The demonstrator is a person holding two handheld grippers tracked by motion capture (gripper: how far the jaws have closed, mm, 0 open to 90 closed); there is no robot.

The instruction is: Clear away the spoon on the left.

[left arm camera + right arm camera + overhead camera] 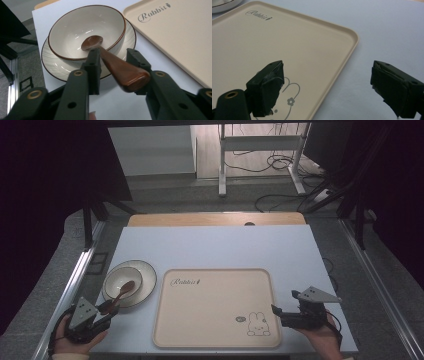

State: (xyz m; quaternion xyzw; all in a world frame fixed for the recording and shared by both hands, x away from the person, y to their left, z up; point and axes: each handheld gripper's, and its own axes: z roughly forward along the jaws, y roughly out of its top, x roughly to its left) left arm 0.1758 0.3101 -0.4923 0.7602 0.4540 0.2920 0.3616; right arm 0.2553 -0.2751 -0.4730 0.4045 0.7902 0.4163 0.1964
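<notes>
High view has a white table [215, 247] with a beige tray [215, 307] in the middle and a bowl [122, 280] sitting on a plate [145, 272] off to its left. A brown spoon [120, 292] lies with its scoop in the bowl and its handle sticking out over the rim toward the near-left corner, where the left gripper [102, 312] is. In the left gripper view the handle end of the spoon [125, 72] sits between the two jaws, which are set apart around it; looks like one jaw touches the handle, but I can't really tell if they're actually pinching it or just straddling it. The bowl [75, 32] and plate [52, 65] are right behind, with the tray [175, 37] to the side. The right gripper [280, 312] hangs at the tray's near-right edge, jaws spread wide with nothing in them; its own view has one jaw over the tray [287, 45] by the rabbit drawing [290, 96], the other over bare table [374, 32].
</notes>
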